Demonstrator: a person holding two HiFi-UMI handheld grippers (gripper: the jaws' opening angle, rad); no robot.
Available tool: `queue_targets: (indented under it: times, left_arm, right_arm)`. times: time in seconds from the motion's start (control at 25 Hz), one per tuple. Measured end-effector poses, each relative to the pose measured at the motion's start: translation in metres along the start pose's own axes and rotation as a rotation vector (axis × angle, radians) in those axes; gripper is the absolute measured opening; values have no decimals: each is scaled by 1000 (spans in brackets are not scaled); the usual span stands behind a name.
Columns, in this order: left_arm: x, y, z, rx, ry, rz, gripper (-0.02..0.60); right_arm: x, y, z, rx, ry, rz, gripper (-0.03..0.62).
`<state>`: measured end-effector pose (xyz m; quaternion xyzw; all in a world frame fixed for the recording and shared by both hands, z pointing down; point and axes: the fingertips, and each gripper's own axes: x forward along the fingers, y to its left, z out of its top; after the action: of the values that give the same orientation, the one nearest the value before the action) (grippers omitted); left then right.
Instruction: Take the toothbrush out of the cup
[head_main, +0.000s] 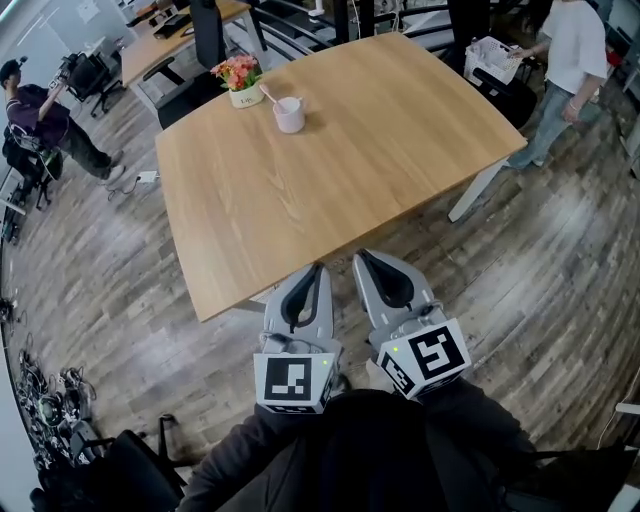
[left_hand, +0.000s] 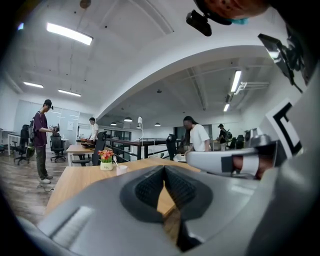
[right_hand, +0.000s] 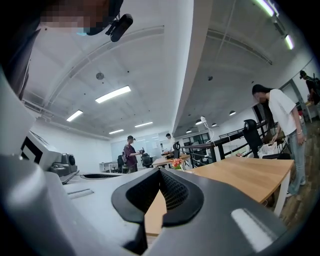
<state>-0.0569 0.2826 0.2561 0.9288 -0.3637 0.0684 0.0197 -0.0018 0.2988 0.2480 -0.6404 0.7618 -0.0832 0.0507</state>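
Note:
A white cup (head_main: 290, 114) stands near the far left edge of the wooden table (head_main: 380, 150), with a pale toothbrush (head_main: 268, 95) leaning out of it to the left. From the left gripper view the cup (left_hand: 121, 169) is small and far off. My left gripper (head_main: 318, 268) and right gripper (head_main: 360, 258) sit side by side at the table's near edge, both shut with nothing between their jaws. Both point level across the table (right_hand: 250, 177), a long way short of the cup.
A small white pot of orange flowers (head_main: 239, 80) stands just left of the cup, the same flowers (left_hand: 105, 159) showing in the left gripper view. People stand at the far left (head_main: 40, 120) and far right (head_main: 565, 60). Desks and office chairs (head_main: 205, 35) lie beyond the table.

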Motion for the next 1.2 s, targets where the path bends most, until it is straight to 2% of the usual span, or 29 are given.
queue_targets:
  times: [0.28, 0.68, 0.88, 1.2]
  left_arm:
    - [61, -17, 17, 31, 20, 12, 8]
    - [122, -37, 23, 54, 48, 30, 8]
    - [138, -23, 19, 48, 70, 73, 8]
    - [172, 11, 16, 23, 40, 98, 8]
  right_arm:
    - [23, -57, 16, 32, -14, 25, 2]
    - [44, -114, 22, 80, -17, 62, 2]
    - [64, -125, 18, 87, 0, 87, 2]
    - [109, -135, 14, 60, 27, 113, 2]
